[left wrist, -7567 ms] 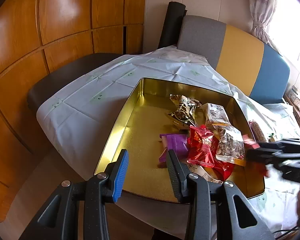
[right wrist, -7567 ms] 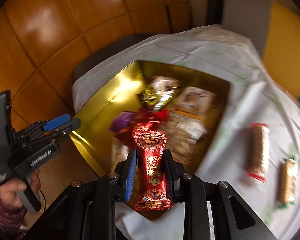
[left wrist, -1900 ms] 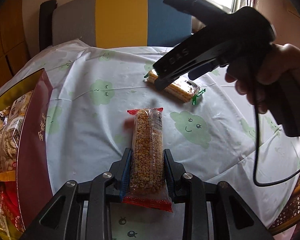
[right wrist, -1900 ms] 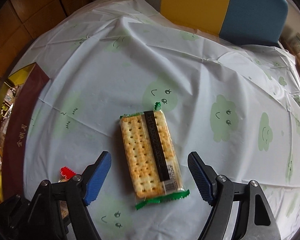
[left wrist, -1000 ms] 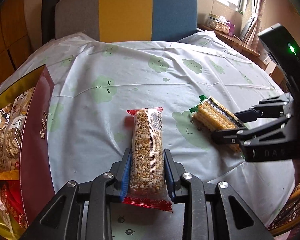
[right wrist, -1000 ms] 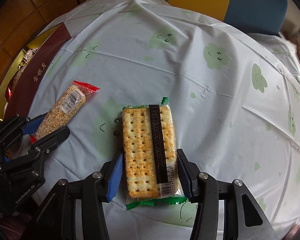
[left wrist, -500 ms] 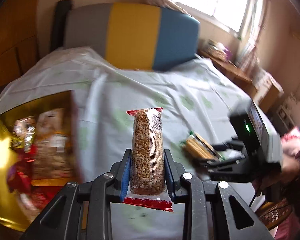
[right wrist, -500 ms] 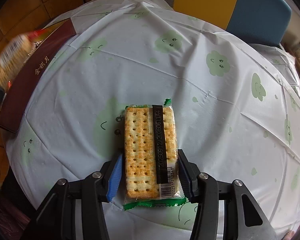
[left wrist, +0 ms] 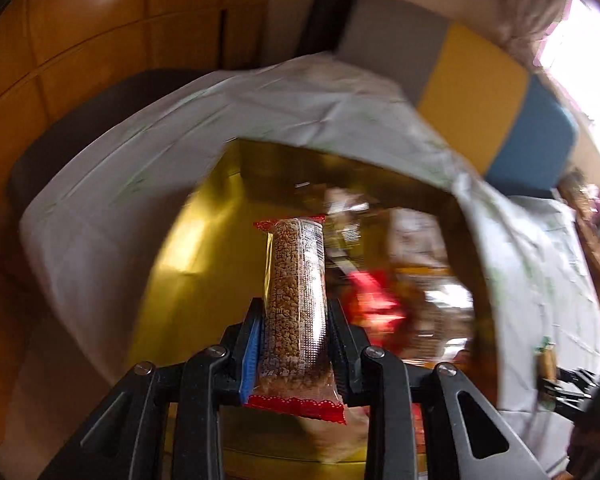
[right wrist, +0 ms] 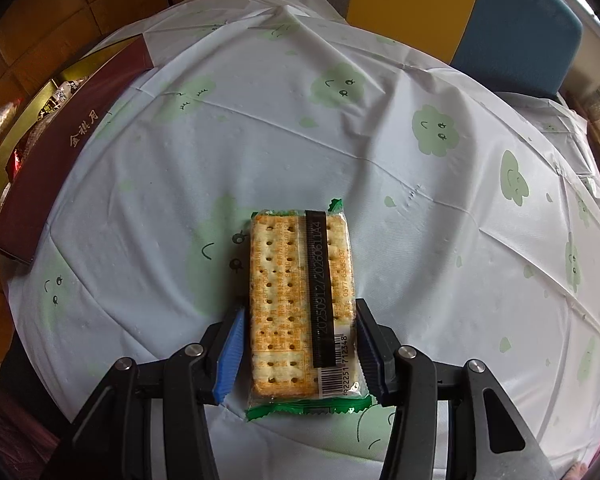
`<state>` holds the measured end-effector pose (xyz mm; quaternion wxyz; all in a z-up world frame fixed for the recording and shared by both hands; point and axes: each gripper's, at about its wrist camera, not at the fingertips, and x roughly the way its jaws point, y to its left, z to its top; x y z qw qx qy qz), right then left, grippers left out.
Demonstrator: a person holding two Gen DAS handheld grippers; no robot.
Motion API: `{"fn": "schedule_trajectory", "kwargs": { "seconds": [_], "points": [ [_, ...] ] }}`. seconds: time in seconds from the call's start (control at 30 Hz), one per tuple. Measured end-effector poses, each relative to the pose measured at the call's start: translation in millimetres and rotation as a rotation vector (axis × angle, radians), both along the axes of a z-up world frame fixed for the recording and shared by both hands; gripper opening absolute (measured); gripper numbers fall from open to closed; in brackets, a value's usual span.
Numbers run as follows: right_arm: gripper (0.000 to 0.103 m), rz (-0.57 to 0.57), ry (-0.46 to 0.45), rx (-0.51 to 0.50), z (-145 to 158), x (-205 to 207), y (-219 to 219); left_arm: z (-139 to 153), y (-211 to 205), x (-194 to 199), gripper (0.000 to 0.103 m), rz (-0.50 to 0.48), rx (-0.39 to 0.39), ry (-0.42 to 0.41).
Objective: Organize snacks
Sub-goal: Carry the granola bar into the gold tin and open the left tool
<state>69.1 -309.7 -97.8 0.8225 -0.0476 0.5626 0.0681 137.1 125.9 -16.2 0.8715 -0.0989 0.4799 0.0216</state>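
My left gripper is shut on a grain bar in a clear wrapper with red ends. It holds the bar in the air over the open gold box. Blurred snack packets lie in the right half of that box. My right gripper is shut on a cracker pack with green ends, low over the cloud-print tablecloth. In the right wrist view the box's maroon wall stands at the far left. The left wrist view is smeared by motion.
A grey, yellow and blue seat back stands behind the round table. Wood panelling and a dark chair lie past the table's left edge. The box sits at the table's left rim.
My left gripper has swung left with the grain bar, from over the cloth to above the gold box, and rolled. The right gripper has kept still on the cracker pack.
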Motion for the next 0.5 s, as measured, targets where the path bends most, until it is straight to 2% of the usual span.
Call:
{"fn": "schedule_trajectory", "kwargs": {
  "seconds": [0.2, 0.3, 0.5],
  "points": [
    [0.052, -0.001, 0.0, 0.002, 0, 0, 0, -24, 13, 4, 0.03, 0.009, 0.059, 0.069],
    [0.052, 0.0, 0.0, 0.0, 0, 0, 0, -35, 13, 6, 0.03, 0.017, 0.053, 0.113],
    [0.052, 0.0, 0.0, 0.0, 0, 0, 0, -48, 17, 10, 0.03, 0.019, 0.046, 0.149]
  ]
}}
